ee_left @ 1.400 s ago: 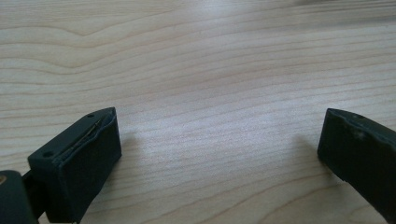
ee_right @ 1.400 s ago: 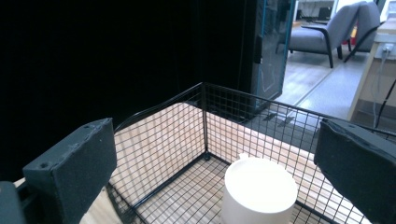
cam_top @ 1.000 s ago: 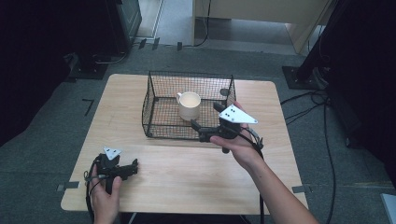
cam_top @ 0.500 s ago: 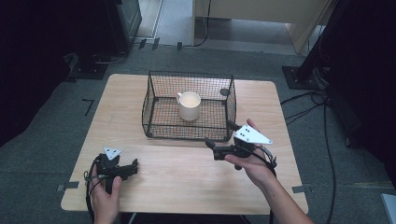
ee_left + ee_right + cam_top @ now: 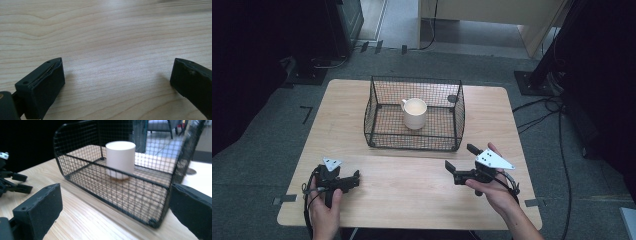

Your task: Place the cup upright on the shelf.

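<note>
The left gripper [image 5: 354,178] rests low on the counter [image 5: 412,200], its fingers [image 5: 42,87] spread wide with nothing between them. In the middle, the white mug [image 5: 414,113] stands upright inside the wire basket [image 5: 382,120]. The right gripper [image 5: 458,163] is held just in front of the basket, fingers also apart and empty. The placing step looks finished; I think the next move asks only to set the right gripper down.

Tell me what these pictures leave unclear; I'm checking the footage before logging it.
- Mug contents: high view too small; right gripper view looks from the side.
- Dark round thing near the basket: too small, behind mesh.
- Right gripper: far jaw cut off by the frame edge.
</note>
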